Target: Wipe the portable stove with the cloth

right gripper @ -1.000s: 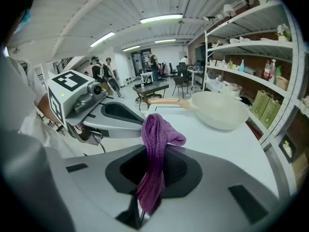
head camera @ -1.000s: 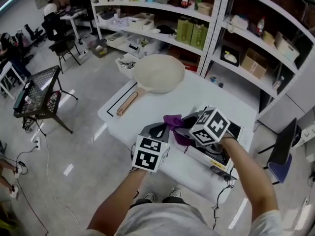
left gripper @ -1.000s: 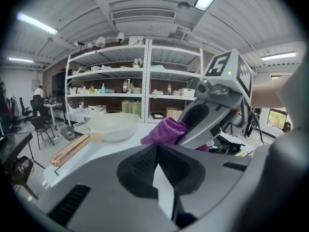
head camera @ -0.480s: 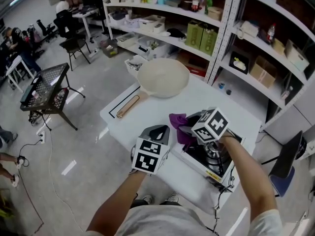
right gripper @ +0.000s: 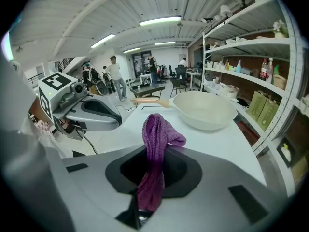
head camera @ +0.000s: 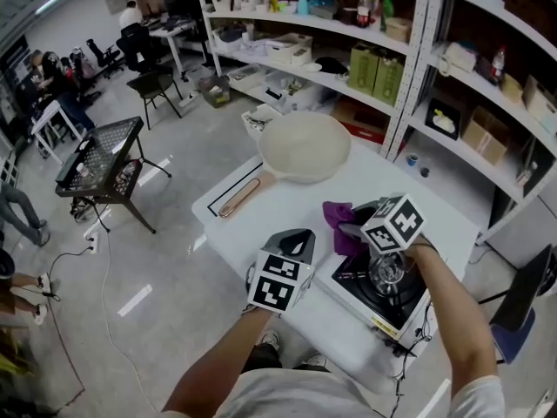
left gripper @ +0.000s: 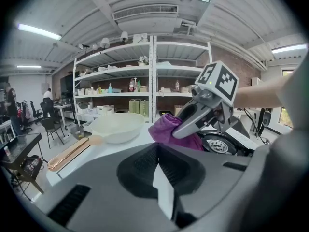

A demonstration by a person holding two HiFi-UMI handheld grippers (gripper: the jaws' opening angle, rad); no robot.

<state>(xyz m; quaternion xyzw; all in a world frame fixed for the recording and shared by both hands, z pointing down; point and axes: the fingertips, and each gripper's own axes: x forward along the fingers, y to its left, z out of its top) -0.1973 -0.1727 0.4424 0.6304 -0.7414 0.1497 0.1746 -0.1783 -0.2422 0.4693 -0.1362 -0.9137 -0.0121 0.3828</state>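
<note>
Over the left edge of the portable stove, the right gripper has its jaws clamped on the bunched purple cloth. Beside it, above the white table, the left gripper is closed, its jaws together on nothing.
</note>
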